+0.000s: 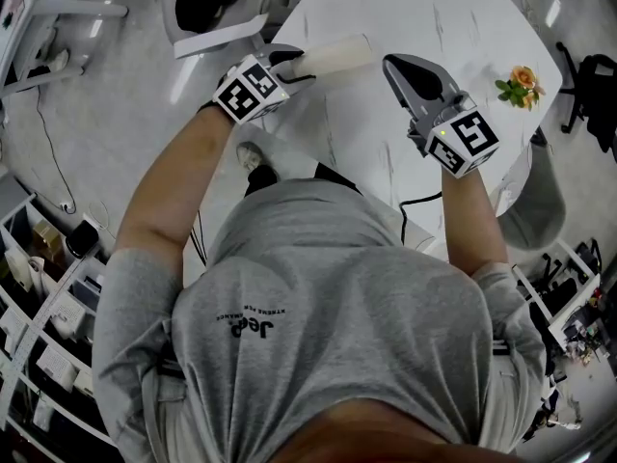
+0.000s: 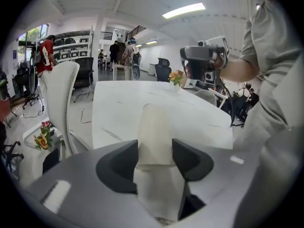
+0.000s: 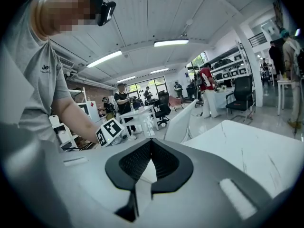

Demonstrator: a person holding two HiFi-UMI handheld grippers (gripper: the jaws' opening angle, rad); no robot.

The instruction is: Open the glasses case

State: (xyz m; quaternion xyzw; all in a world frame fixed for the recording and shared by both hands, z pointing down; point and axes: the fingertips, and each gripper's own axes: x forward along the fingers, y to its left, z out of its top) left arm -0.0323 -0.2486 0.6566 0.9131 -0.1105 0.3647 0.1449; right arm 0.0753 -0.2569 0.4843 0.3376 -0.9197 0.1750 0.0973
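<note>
Matt cream glasses case (image 2: 154, 132), glossy veined counter (image 2: 114, 110)
Case skin looks smooth, kinda leathery; right tongs (image 3: 151, 144) are matt grey plastic with ribbed black pads (image 3: 166, 163).

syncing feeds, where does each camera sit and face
Head view: on the head, looking steeply down at the table; shows torso, arms, left claw, right claw.
Left gripper view: on the left claw, facing along the gripped glasses case; shows the right arm.
Right gripper view: on the shut right claw, facing the torso and left arm.
Shared: head and left gripper views show the flowers.
</note>
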